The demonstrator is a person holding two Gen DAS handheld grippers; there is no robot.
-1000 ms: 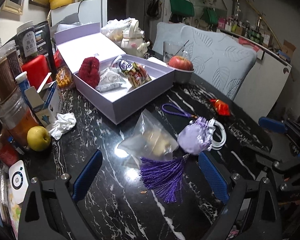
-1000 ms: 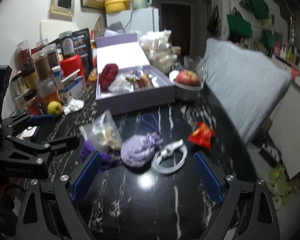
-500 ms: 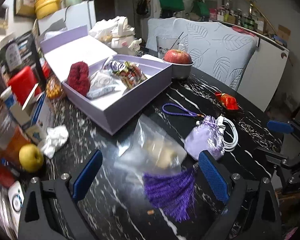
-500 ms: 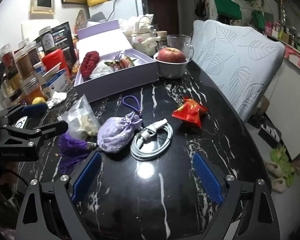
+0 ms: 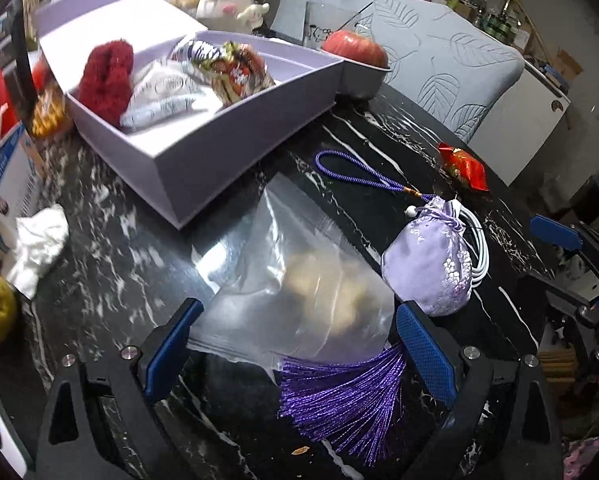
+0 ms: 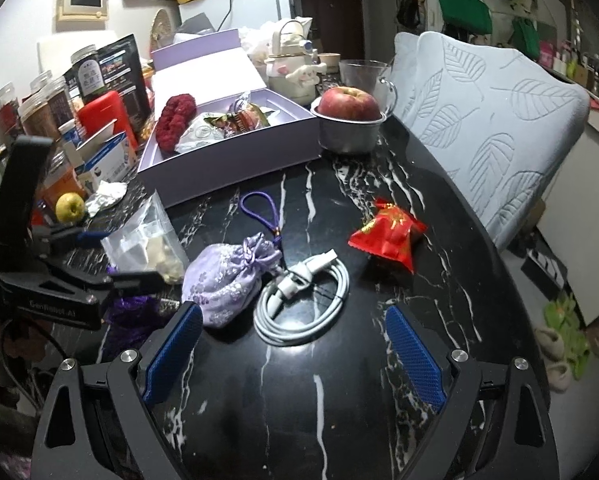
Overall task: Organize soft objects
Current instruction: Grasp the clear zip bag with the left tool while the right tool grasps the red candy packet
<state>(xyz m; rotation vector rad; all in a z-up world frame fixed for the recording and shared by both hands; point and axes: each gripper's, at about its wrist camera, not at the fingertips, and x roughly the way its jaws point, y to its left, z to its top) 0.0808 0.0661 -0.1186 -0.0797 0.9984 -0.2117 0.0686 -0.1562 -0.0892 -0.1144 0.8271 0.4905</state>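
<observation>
A clear plastic bag [image 5: 307, 280] with pale lumps lies on the black marble table, its near end between the pads of my left gripper [image 5: 299, 344], which is open and not pressing on it. Beside the bag sits a lilac embroidered pouch [image 5: 431, 264] with a purple tassel [image 5: 347, 400]. In the right wrist view my right gripper [image 6: 295, 340] is open and empty, just short of a coiled white cable [image 6: 303, 304] and the pouch [image 6: 227, 280]. A red packet [image 6: 387, 232] lies further right. The open lilac box [image 6: 235, 160] behind holds a red fuzzy item and wrapped packets.
A red apple in a metal bowl [image 6: 349, 108] stands right of the box. A yellow-green apple [image 6: 70, 207], crumpled tissue [image 5: 39, 244], jars and cartons crowd the left. A leaf-patterned cushioned chair [image 6: 479, 120] stands along the table's curved right edge.
My left gripper has moved forward and down, so the plastic bag now lies between its fingers. My right gripper has sunk closer to the cable and pouch. Both stay open.
</observation>
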